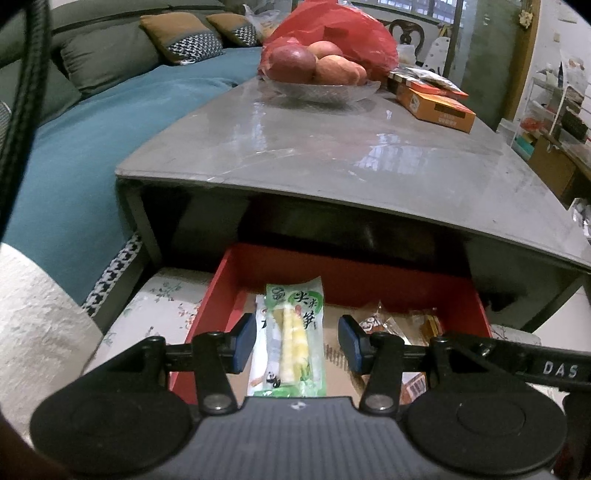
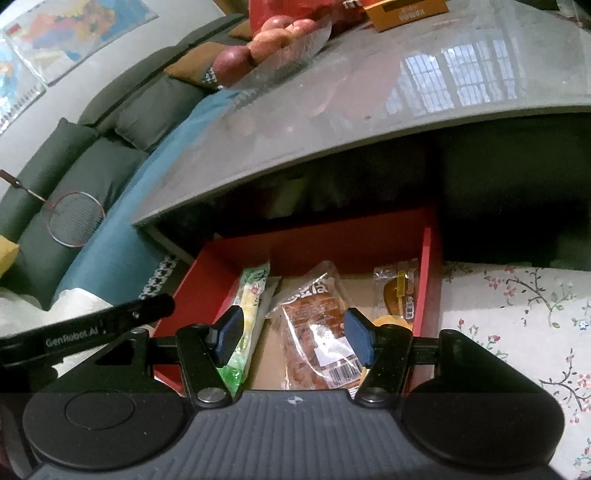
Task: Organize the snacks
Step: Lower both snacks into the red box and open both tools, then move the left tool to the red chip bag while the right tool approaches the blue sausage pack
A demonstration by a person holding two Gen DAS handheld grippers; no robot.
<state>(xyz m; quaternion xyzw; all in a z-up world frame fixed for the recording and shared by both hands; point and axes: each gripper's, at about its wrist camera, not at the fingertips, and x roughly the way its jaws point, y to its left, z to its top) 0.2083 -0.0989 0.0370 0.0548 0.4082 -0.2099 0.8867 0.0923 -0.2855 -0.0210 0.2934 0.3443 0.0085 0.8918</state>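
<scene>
Your left claw (image 1: 297, 341) is spread wide and empty, hovering over the pulled-out red drawer (image 1: 236, 280), its pads straddling the green bamboo-shoot packet (image 1: 295, 332) without touching it. Your right claw (image 2: 293, 338) is also wide and empty above the same drawer, over the reddish-brown snack packet (image 2: 317, 325). Drawer contents you can count: one green packet lying along the left wall on a white packet (image 1: 260, 332), one reddish-brown packet in the middle, one clear-wrapped yellow snack (image 2: 400, 291) against the right wall; bare cardboard floor shows between them. The grey surface (image 1: 332, 147) overhangs the drawer's back edge. On it: one glass bowl (image 1: 321, 90) with three apples visible, a red bag (image 1: 340, 29) behind, two orange boxes (image 1: 436, 107) near the right edge.
</scene>
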